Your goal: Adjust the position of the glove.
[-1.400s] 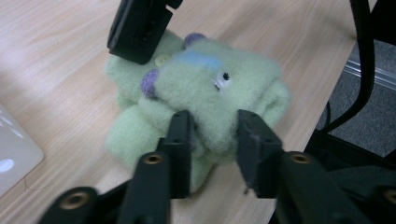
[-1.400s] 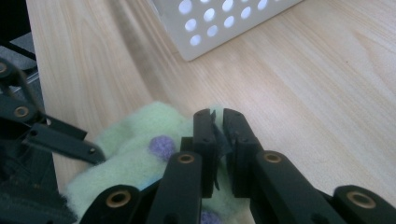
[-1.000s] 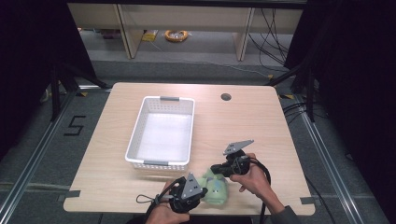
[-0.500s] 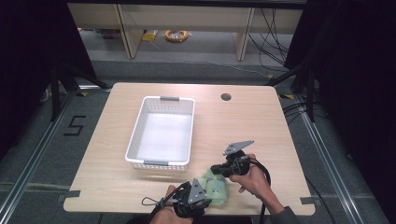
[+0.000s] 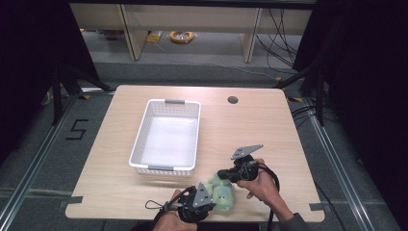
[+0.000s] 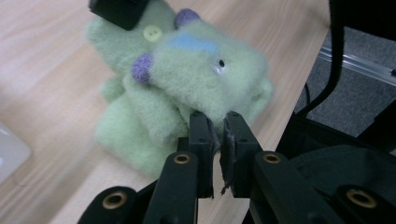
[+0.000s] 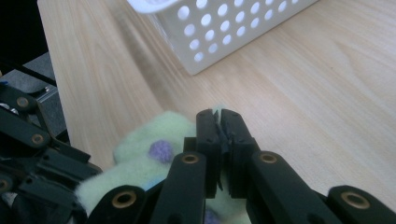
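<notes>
A pale green plush toy (image 5: 222,193) with purple ears and a blue patch lies near the table's front edge, between my two grippers. The left gripper (image 5: 213,202) comes at it from the left. In the left gripper view its jaws (image 6: 217,116) stand nearly together, tips pressed into the fur under the toy's head (image 6: 205,60). From the right, my right gripper (image 5: 221,175) reaches onto the toy. In the right gripper view it (image 7: 218,114) is shut, with a tuft of green fur at its tips and the toy (image 7: 144,140) beneath.
An empty white perforated basket (image 5: 166,102) stands left of the table's centre, its near wall (image 7: 233,32) just beyond the toy. A round cable hole (image 5: 233,100) sits at the back right. The table's front edge (image 5: 120,211) runs close under both hands.
My left gripper has slid a little right and toward the front edge, closing in on the plush toy. The right gripper and the toy have stayed put.
</notes>
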`<state>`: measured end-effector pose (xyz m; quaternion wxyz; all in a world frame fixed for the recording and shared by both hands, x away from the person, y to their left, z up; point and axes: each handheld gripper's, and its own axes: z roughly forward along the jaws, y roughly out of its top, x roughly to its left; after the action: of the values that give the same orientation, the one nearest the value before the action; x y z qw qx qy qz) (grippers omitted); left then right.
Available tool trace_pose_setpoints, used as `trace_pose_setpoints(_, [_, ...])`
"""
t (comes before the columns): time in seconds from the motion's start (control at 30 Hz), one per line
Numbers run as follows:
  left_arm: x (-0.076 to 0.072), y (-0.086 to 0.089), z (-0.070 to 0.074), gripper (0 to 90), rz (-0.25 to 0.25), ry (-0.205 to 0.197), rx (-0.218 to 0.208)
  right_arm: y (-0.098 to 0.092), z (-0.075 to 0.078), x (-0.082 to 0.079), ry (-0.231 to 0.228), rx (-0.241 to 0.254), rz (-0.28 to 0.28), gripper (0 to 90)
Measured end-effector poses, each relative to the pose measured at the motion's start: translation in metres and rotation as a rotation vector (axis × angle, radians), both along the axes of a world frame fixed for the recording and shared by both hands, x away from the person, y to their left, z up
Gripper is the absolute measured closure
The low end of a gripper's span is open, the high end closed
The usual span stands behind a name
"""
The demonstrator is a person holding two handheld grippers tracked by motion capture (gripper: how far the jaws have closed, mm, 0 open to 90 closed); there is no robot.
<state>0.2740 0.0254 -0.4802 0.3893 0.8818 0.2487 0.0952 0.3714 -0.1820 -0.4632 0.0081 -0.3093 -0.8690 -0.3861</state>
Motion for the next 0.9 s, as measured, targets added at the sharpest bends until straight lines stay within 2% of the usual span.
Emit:
trace_pose_setpoints(0.03, [0.000, 0.001, 0.003, 83.0, 0.005, 0.002, -0.026, -0.002, 0.005, -0.002, 0.019, 0.008, -0.012, 87.3])
trace_pose_setpoints(0.07, [0.002, 0.004, 0.008, 83.1, 0.005, -0.012, -0.017, -0.003, 0.006, -0.002, -0.003, 0.015, -0.013, 87.2])
trace_pose_setpoints(0.13, [0.005, 0.009, 0.014, 83.1, 0.001, -0.009, -0.020, -0.007, 0.010, -0.003, -0.023, 0.017, -0.019, 87.2])
trace_pose_setpoints(0.17, [0.007, 0.011, 0.016, 83.1, -0.011, -0.016, -0.006, -0.007, 0.012, -0.005, -0.014, 0.022, -0.029, 87.3])
trace_pose_setpoints(0.2, [0.008, 0.013, 0.018, 83.1, 0.002, -0.021, -0.003, -0.007, 0.011, -0.006, -0.020, 0.035, -0.032, 87.3])
trace_pose_setpoints(0.23, [0.011, 0.016, 0.020, 83.2, -0.011, -0.021, 0.005, -0.008, 0.014, -0.009, -0.004, 0.040, -0.043, 87.3])
trace_pose_setpoints(0.3, [0.017, 0.021, 0.023, 83.2, -0.017, -0.017, 0.012, -0.012, 0.015, -0.013, -0.032, 0.039, -0.053, 87.4])
trace_pose_setpoints(0.33, [0.020, 0.023, 0.023, 83.3, -0.034, -0.024, 0.035, -0.013, 0.015, -0.015, -0.032, 0.040, -0.060, 87.4])
trace_pose_setpoints(0.4, [0.024, 0.025, 0.023, 83.3, -0.038, -0.012, 0.050, -0.015, 0.015, -0.018, -0.029, 0.056, -0.075, 87.4])
trace_pose_setpoints(0.47, [0.029, 0.027, 0.022, 83.3, -0.037, -0.015, 0.054, -0.017, 0.017, -0.024, 0.004, 0.066, -0.096, 87.5])
trace_pose_setpoints(0.5, [0.033, 0.028, 0.023, 83.3, -0.058, -0.030, 0.066, -0.018, 0.015, -0.025, -0.010, 0.074, -0.094, 87.5])
trace_pose_setpoints(0.57, [0.035, 0.027, 0.023, 83.3, -0.060, -0.009, 0.059, -0.019, 0.015, -0.031, -0.020, 0.069, -0.111, 87.5])
trace_pose_setpoints(0.67, [0.038, 0.024, 0.023, 83.3, -0.096, 0.008, 0.083, -0.021, 0.014, -0.038, -0.004, 0.075, -0.125, 87.5])
trace_pose_setpoints(0.7, [0.041, 0.023, 0.023, 83.2, -0.110, -0.006, 0.095, -0.023, 0.013, -0.039, -0.011, 0.079, -0.122, 87.5])
trace_pose_setpoints(0.73, [0.042, 0.022, 0.022, 83.2, -0.101, 0.011, 0.091, -0.023, 0.013, -0.042, -0.001, 0.076, -0.136, 87.5])
trace_pose_setpoints(0.77, [0.044, 0.022, 0.022, 83.2, -0.106, 0.006, 0.093, -0.026, 0.010, -0.042, -0.036, 0.070, -0.135, 87.5])
trace_pose_setpoints(0.8, [0.046, 0.022, 0.022, 83.2, -0.112, 0.004, 0.095, -0.026, 0.008, -0.043, -0.036, 0.072, -0.144, 87.5])
trace_pose_setpoints(0.83, [0.048, 0.021, 0.021, 83.2, -0.107, 0.015, 0.089, -0.026, 0.008, -0.045, -0.012, 0.064, -0.157, 87.5])
trace_pose_setpoints(0.87, [0.048, 0.020, 0.020, 83.2, -0.103, 0.015, 0.086, -0.027, 0.006, -0.043, -0.040, 0.061, -0.142, 87.5])
trace_pose_setpoints(0.9, [0.049, 0.020, 0.020, 83.2, -0.107, 0.018, 0.087, -0.027, 0.004, -0.044, -0.048, 0.073, -0.156, 87.5])
